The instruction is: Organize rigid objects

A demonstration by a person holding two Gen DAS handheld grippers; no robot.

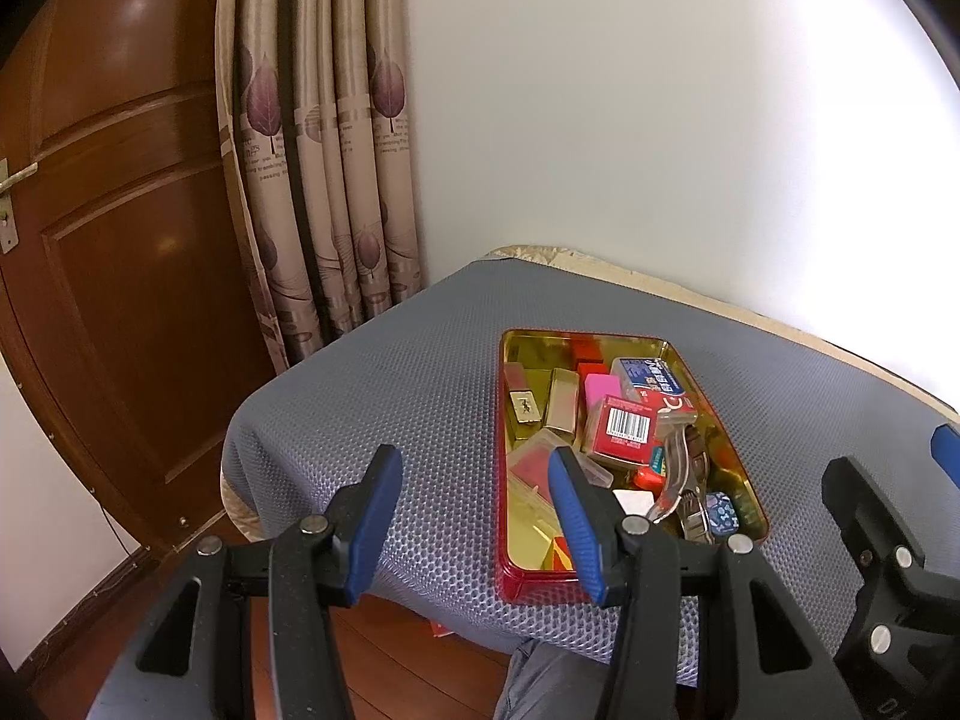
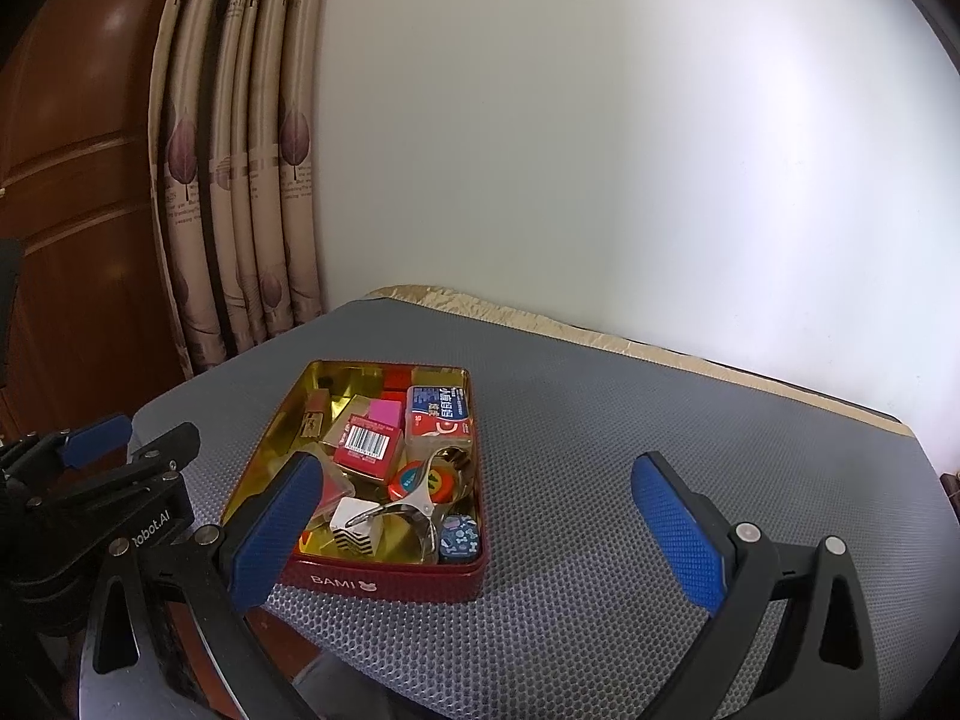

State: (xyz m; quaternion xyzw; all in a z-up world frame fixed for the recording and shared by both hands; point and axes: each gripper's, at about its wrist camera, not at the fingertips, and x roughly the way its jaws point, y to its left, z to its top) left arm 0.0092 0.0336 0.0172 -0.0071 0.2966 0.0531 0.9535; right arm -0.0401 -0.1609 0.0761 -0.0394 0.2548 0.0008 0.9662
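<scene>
A red tin with a gold inside sits on the grey mat and holds several small objects: a red box with a barcode, a blue-labelled box, a pink block, metal clippers and a small blue patterned case. My left gripper is open and empty above the tin's near left edge. My right gripper is open and empty, its left finger over the tin's near left corner.
The grey honeycomb mat covers a table against a white wall. Curtains and a wooden door stand to the left. The other gripper shows at the right edge of the left wrist view and at the left edge of the right wrist view.
</scene>
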